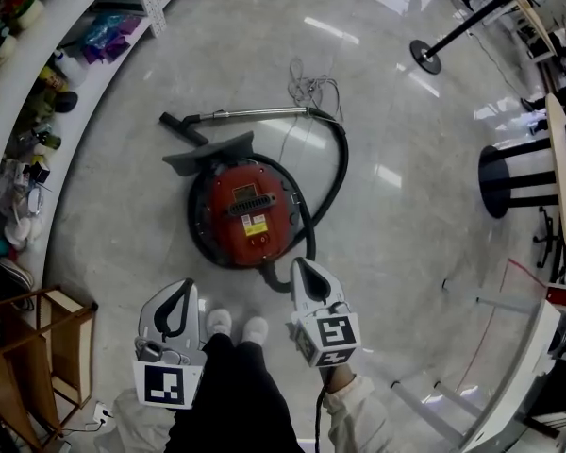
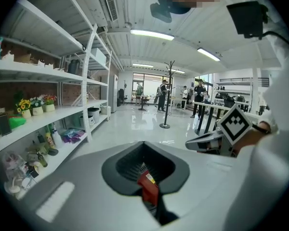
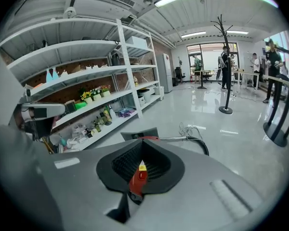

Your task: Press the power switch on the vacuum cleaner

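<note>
The round red-and-black vacuum cleaner (image 1: 245,210) sits on the shiny floor (image 1: 406,253) just ahead — left gripper (image 1: 182,289) and right gripper (image 1: 303,267) are both pinched shut, holding nothing, so push the right tip gently straight down on its round switch (image 3: 138,175)

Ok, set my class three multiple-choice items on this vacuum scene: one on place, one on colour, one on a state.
1. The vacuum lies: A on a shelf; B on the floor ahead of the shoes; C on a table.
2. Its body is: A blue; B green; C red.
3. The left tool and right tool are: A shut, empty; B shut on a cloth; C wide open.
Answers: 1 B, it sits on the floor beyond the shoes. 2 C, its top is red. 3 A, each tool's view shows jaws together, nothing gripped.
</note>
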Available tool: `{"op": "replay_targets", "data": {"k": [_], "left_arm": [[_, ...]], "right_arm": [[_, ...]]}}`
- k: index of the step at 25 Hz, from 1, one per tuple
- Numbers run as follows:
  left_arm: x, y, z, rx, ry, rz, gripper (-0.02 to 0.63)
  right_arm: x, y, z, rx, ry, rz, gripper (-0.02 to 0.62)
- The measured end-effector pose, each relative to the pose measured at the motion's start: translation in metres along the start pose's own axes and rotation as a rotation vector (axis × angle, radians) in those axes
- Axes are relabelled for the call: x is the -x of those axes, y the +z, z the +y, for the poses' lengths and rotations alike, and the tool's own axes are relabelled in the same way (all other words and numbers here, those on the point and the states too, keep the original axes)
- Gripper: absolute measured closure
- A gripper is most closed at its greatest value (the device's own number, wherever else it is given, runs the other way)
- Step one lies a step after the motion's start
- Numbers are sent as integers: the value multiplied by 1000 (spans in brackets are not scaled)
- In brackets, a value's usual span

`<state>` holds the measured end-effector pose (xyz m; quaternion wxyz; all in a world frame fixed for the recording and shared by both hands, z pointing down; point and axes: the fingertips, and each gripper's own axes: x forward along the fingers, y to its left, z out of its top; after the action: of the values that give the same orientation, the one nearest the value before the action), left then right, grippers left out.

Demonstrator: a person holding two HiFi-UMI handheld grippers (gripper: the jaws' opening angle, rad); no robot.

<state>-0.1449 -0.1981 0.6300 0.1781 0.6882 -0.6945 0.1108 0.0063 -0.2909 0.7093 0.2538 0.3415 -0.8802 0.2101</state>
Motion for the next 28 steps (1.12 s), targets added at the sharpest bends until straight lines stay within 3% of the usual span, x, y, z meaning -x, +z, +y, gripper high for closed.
{"op": "replay_targets", "data": {"k": [17,28], "left_arm": [[-47,-37,11,-3,-3,43,606],[-67,-70,19,16,16,68,606]], "right_arm": [[-42,-32,0,-17,11,39,595],[-77,-71,-2,-6,29,117,595]]}}
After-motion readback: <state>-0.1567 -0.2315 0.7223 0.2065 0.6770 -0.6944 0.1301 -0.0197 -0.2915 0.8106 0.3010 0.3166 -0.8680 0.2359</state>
